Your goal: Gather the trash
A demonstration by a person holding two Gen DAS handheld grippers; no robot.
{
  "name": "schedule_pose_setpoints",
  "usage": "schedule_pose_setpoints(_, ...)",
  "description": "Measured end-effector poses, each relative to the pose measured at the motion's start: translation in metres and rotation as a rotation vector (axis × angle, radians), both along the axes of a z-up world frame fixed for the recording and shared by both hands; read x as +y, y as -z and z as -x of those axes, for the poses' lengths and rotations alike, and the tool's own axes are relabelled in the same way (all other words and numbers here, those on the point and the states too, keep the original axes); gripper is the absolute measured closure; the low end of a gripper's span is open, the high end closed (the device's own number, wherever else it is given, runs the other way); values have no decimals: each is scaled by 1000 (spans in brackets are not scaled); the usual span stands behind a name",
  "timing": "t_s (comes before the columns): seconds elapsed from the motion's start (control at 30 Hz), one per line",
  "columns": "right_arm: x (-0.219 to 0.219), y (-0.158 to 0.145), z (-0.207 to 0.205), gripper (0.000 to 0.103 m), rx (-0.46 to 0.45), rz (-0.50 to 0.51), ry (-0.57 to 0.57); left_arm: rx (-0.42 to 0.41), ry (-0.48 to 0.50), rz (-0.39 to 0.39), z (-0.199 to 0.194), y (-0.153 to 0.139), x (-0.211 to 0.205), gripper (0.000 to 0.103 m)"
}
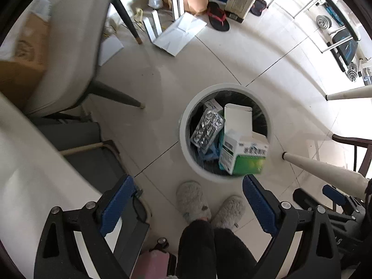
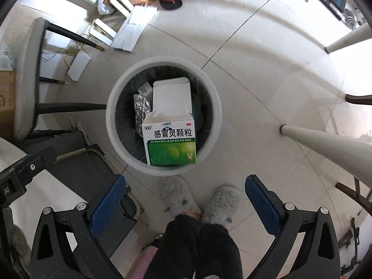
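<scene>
From the left wrist view, the left gripper (image 1: 188, 205) stands wide open, its blue pads (image 1: 116, 205) far apart and holding nothing, touching nothing. Beyond the fingertips, at about 1 o'clock, a round white bin (image 1: 183, 125) stands on the tiled floor (image 1: 162, 81). A green and white medicine box (image 1: 241, 148) with its flap open appears over the bin's near side, slightly blurred; whether it rests on the trash cannot be told. Beside it, at its 9 o'clock, lies a silver blister pack (image 1: 208, 127). Two fluffy slippers (image 1: 193, 200) stand just below the bin.

From the right wrist view, the right gripper (image 2: 186, 203) is likewise spread wide, empty, in contact with nothing. The bin (image 2: 111, 116) sits at 12 o'clock from it, the medicine box (image 2: 171, 139) over its near rim, the blister pack (image 2: 141, 107) at the box's 10 o'clock. The slippers (image 2: 177, 195) lie between the fingers.
</scene>
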State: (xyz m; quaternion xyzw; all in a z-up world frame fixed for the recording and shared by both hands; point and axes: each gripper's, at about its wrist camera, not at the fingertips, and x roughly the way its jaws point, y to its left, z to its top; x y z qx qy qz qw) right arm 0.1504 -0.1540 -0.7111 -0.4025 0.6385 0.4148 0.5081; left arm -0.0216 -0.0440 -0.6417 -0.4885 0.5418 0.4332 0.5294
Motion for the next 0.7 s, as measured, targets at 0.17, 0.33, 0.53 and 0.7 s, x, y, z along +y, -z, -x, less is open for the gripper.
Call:
schedule_pose_setpoints(0.17, -20, -76, -7, 0, -8, -38, 11, 4, 23, -34, 0, -73, -24, 7)
schedule_pose_setpoints(0.33, -41, -154, -13, 0, -11, -81, 14, -14, 50, -78, -5, -142, -51, 7)
schedule_pose_setpoints(0.53, -68, -255, -20, 0, 11, -157, 29, -67, 65, -116, -8, -223, -81, 7)
schedule_pose_setpoints(0.7, -89, -340, -29, 0, 53, -218, 21, -122, 72, -156, -13, -296, -101, 7)
